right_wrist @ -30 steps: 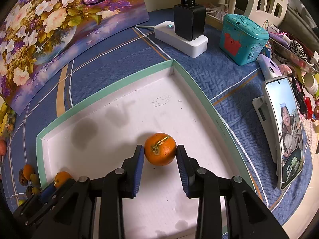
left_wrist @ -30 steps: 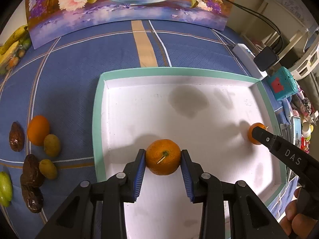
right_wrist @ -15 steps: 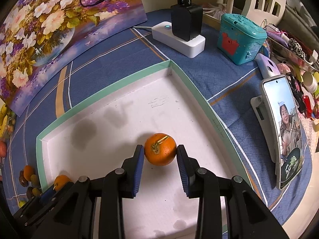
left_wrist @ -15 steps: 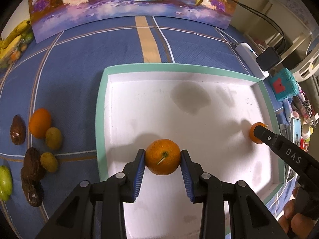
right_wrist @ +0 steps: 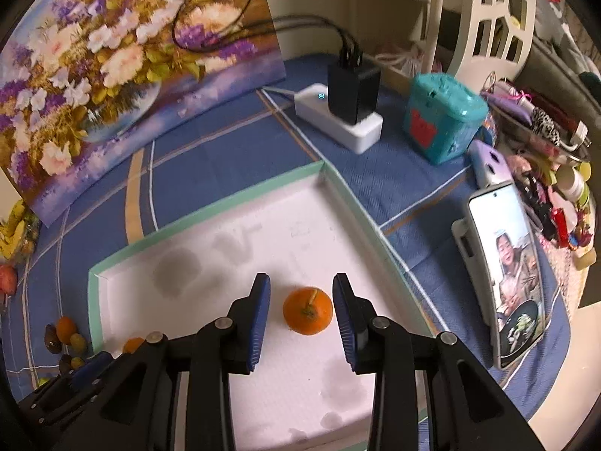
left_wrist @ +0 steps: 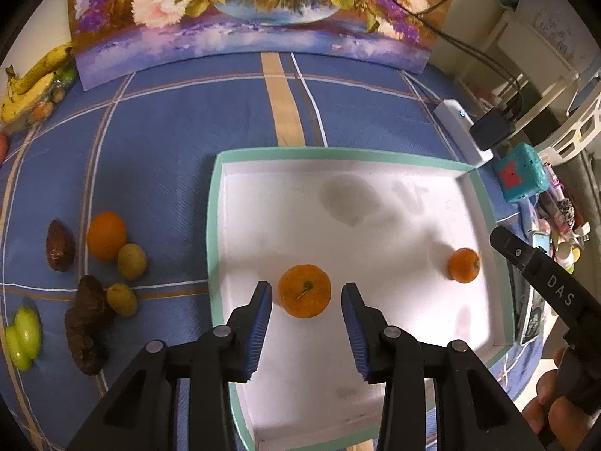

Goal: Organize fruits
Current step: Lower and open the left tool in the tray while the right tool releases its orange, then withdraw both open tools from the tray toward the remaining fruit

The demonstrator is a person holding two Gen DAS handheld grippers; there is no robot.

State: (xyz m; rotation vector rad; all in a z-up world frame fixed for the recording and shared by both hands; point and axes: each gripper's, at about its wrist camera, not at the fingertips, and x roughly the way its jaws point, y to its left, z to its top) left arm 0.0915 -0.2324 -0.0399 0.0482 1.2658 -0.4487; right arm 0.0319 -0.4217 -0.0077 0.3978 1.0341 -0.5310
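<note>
Orange on white tray, between left hand-held gripper pads, jaws just parted, untouched

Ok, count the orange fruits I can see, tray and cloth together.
3. One in the white tray between the left hand-held gripper's fingers, untouched; one near the tray's right wall; one on the cloth to the left. Others may be hidden.

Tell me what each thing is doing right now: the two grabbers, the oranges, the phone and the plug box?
Left gripper: jaws just opened, off its orange.
Right gripper: jaws open around the small orange.
Both oranges: resting in the tray.
Phone: screen on.
Power strip: light on.
</note>
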